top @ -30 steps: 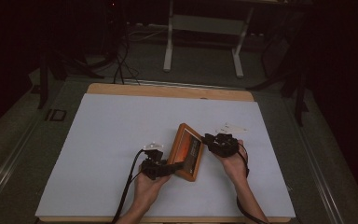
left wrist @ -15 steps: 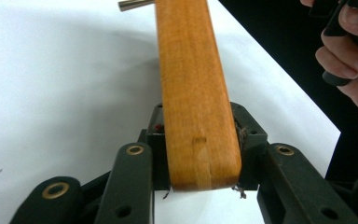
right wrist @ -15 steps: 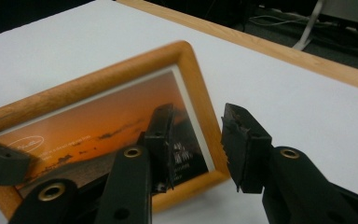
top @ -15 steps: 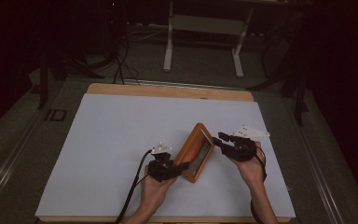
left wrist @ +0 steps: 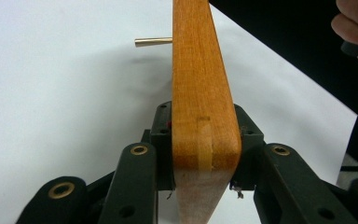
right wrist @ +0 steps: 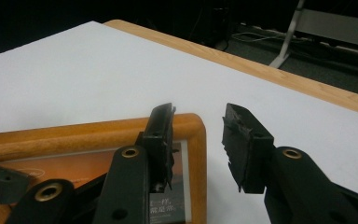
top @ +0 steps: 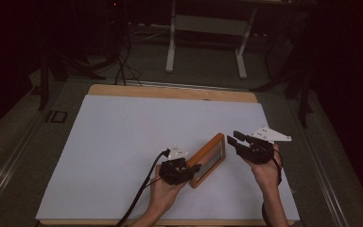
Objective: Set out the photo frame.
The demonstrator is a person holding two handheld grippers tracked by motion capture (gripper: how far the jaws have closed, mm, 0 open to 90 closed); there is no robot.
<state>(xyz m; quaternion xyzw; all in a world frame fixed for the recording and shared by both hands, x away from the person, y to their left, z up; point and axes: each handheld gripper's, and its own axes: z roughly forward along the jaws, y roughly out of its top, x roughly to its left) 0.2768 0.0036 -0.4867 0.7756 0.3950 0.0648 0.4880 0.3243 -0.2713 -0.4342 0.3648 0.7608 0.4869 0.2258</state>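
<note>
A wooden picture frame (top: pixel 209 160) with an orange print behind its glass stands tilted up on the white table sheet. My left gripper (top: pixel 194 170) is shut on its near end. In the left gripper view the jaws clamp the frame's rounded wooden edge (left wrist: pixel 204 93), and a brass peg (left wrist: pixel 153 42) sticks out of its left side. My right gripper (top: pixel 234 138) is open just right of the frame's far corner. In the right gripper view its left jaw stands in front of that corner (right wrist: pixel 186 128), with nothing between the jaws (right wrist: pixel 198 128).
The white sheet (top: pixel 123 142) covers most of a wooden table, whose bare far edge (top: pixel 170 92) shows beyond it. Cables and a metal stand (top: pixel 205 28) are on the dark floor behind. The person's right hand (left wrist: pixel 356 23) shows past the frame.
Both hands have moved right and the frame has swung with the left gripper, now standing more on edge. The right gripper has come off the frame's far corner and is open.
</note>
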